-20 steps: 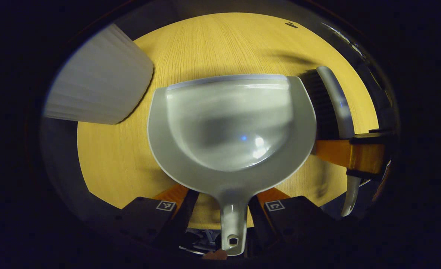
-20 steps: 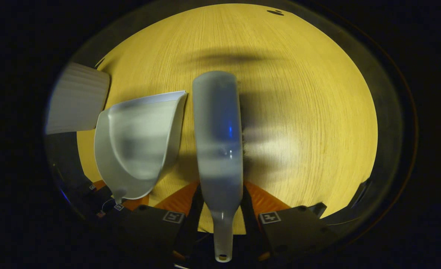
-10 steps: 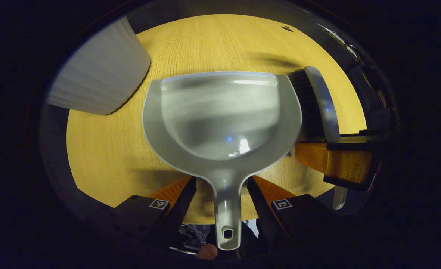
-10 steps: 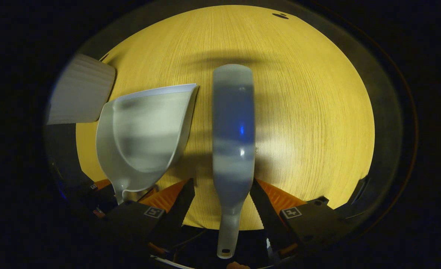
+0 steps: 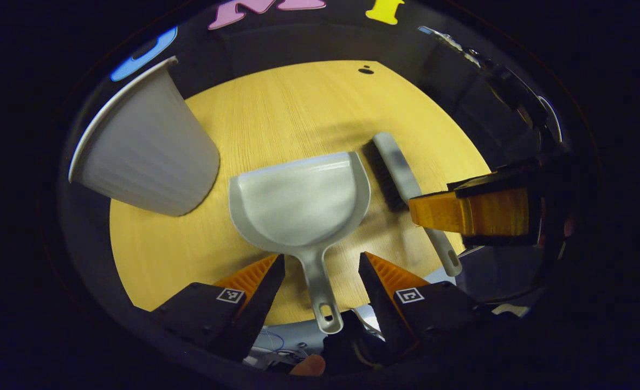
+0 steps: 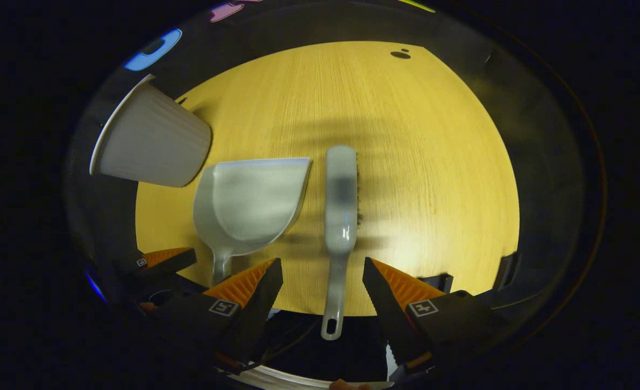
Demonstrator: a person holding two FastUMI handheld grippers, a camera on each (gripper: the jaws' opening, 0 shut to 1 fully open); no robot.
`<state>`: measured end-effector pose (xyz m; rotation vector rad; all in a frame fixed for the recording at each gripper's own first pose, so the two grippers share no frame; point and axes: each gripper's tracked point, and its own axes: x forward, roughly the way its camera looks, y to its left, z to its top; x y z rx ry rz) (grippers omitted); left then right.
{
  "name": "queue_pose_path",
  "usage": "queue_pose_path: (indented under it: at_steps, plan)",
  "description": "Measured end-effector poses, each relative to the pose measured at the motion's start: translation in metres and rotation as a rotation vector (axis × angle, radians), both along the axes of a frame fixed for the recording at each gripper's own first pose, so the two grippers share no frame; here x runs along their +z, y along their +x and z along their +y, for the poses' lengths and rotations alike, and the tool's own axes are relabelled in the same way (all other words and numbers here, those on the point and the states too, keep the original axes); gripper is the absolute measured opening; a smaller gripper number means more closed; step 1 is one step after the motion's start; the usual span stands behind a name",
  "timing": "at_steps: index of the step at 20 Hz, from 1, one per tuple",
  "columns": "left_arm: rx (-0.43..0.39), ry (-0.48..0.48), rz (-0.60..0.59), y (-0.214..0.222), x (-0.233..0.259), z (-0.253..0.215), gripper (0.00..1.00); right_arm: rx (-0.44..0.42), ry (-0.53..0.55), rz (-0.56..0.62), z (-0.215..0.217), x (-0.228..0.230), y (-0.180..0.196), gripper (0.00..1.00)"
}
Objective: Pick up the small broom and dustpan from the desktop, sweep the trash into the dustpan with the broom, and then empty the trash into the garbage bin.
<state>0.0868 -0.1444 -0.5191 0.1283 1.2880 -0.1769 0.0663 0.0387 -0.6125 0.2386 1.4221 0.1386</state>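
The grey dustpan (image 5: 301,208) lies flat on the wooden table (image 5: 276,108), its handle pointing back between the spread fingers of my left gripper (image 5: 320,268), which is open and touches nothing. Just right of the pan lies the small broom (image 5: 401,173), bristles toward the pan. In the right gripper view the broom (image 6: 341,200) lies lengthwise on the table (image 6: 433,162), its handle reaching back between the fingers of my right gripper (image 6: 322,273), which is open and apart from it. The dustpan (image 6: 249,203) lies to its left.
A white ribbed garbage bin (image 5: 141,151) stands at the table's far left, close to the pan; the bin (image 6: 146,143) looks the same in the right gripper view. The right gripper's body (image 5: 471,211) hangs right of the broom. The table's near edge runs under both grippers.
Both grippers have opened and drawn back and up. The dustpan and the broom, held a second ago, now lie loose on the table and look smaller.
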Motion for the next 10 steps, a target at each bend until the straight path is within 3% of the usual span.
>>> queue_pose_path:
  at_steps: [4,5,6,10]
  plan:
    - [0.009,-0.046,-0.196,0.004,0.058,-0.001,0.84,-0.031,0.007,-0.147,-0.009,0.059,0.003,0.97]
    - [0.013,-0.061,-0.250,0.005,0.076,0.000,0.83,-0.034,0.011,-0.172,-0.009,0.074,0.001,0.93]
    - [0.018,-0.075,-0.305,0.005,0.092,0.001,0.83,-0.041,0.023,-0.202,-0.006,0.092,0.000,0.97]
    - [0.037,-0.118,-0.481,-0.005,0.152,0.008,0.83,-0.068,0.025,-0.370,0.000,0.155,-0.001,0.97]
